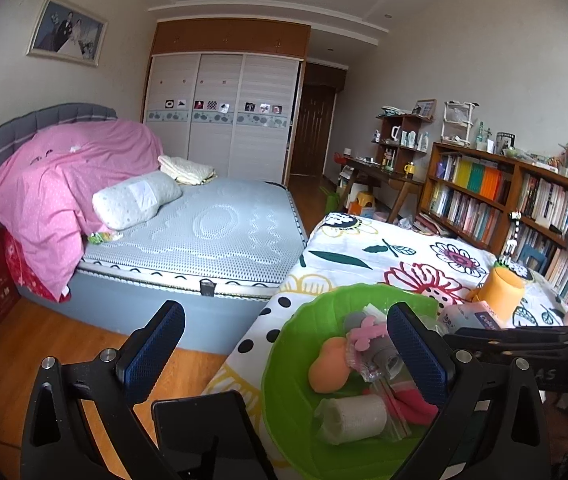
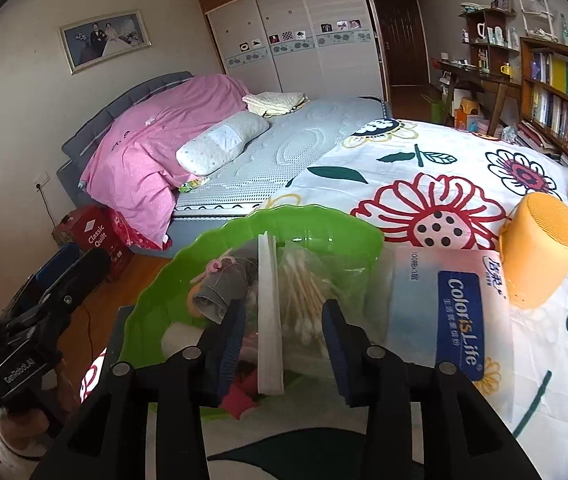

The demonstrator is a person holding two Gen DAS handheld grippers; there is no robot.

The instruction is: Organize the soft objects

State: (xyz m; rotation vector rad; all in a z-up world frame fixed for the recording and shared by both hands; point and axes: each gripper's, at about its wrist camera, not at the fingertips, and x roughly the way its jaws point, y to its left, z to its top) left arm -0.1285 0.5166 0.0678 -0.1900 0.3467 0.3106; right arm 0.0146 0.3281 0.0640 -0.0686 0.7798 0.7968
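We see a flowered sheet spread over the surface, and we take the green bowl resting on it as our landmark. Beyond the bowl stands a bed with a pink quilt heaped at its head. Just beside the bowl on its right lies a tissue pack marked ColorisLife, and past that pack an orange cup lies tipped on its side.

Inside the bowl we find an orange sponge, a white gauze roll, a grey sock with a pink clip, and something red near the bottom.

Our right gripper hangs over the bowl, its jaws part-open around a clear bag of cotton swabs; we cannot tell whether the pads press on it.

Our left gripper hovers at the bowl's left rim, fingers released and spread wide, empty.
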